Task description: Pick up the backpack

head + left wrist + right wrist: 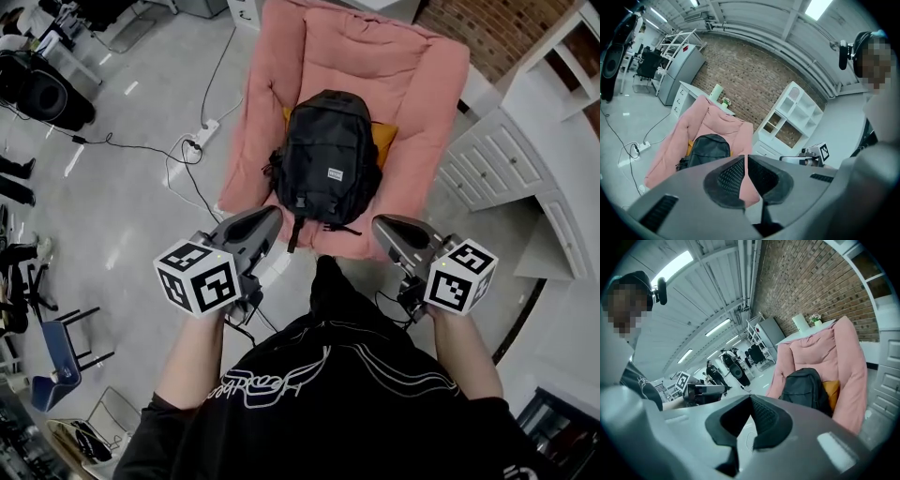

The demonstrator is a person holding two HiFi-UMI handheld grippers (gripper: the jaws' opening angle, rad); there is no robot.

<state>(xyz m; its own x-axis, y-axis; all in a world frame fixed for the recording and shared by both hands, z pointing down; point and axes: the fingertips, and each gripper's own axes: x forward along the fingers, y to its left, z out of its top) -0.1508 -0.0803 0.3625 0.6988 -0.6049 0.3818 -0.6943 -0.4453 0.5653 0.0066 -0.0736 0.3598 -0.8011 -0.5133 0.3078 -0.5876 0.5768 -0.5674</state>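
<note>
Backpack, black, on pink chair. Left hand-held gripper and right hand-held gripper closed, empty, near it.

A backpack sits on an armchair, leaning on a cushion behind it. The left gripper and right gripper hang side by side before the chair, apart from the backpack. A power strip lies on the floor at left, and cabinets stand at right.
</note>
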